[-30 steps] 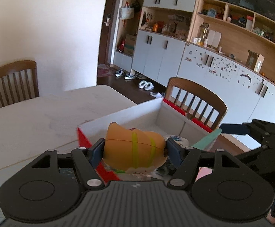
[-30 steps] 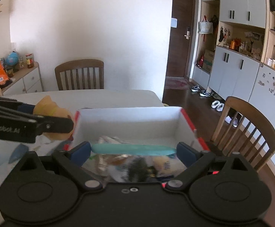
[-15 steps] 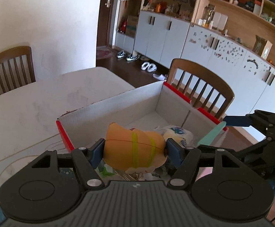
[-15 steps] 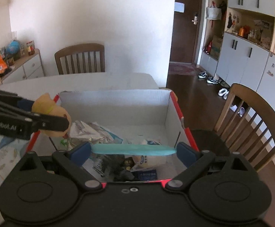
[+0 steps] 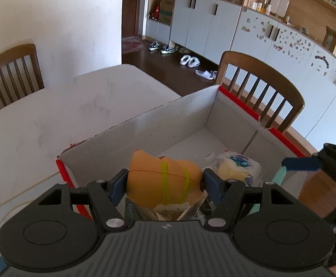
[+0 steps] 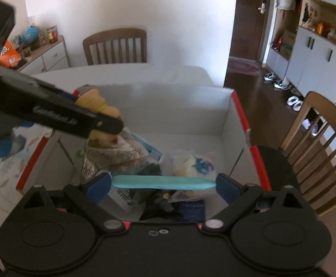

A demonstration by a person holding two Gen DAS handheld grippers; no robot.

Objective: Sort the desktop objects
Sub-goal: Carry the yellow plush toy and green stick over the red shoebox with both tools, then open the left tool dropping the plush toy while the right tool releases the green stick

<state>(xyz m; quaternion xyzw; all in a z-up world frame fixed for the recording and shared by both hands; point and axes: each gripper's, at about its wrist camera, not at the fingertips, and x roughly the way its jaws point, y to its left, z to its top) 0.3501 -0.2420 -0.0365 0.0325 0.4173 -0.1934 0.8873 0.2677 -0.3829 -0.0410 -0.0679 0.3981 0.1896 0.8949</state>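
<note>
My left gripper (image 5: pixel 164 181) is shut on an orange toy (image 5: pixel 163 180) with yellow-green bands and holds it above the near left end of a white cardboard box (image 5: pixel 181 115) with red outer sides. In the right wrist view the left gripper (image 6: pixel 108 124) and the toy (image 6: pixel 94 102) hang over the box's left end. My right gripper (image 6: pixel 163 182) is shut on a flat teal object (image 6: pixel 163 182), held over the near side of the box (image 6: pixel 242 117). The box holds several items, among them a bagged yellow and blue item (image 6: pixel 195 166) and a silver wrapper (image 6: pixel 112 152).
The box stands on a white table (image 5: pixel 52 120) near its right edge. A wooden chair (image 5: pixel 260 85) stands just beyond the box, another (image 6: pixel 116 46) at the far side by the wall. A patterned mat (image 6: pixel 13 161) lies left of the box.
Both grippers have moved forward and higher over the box, so more of its inside shows. The toy and the teal object are still held.
</note>
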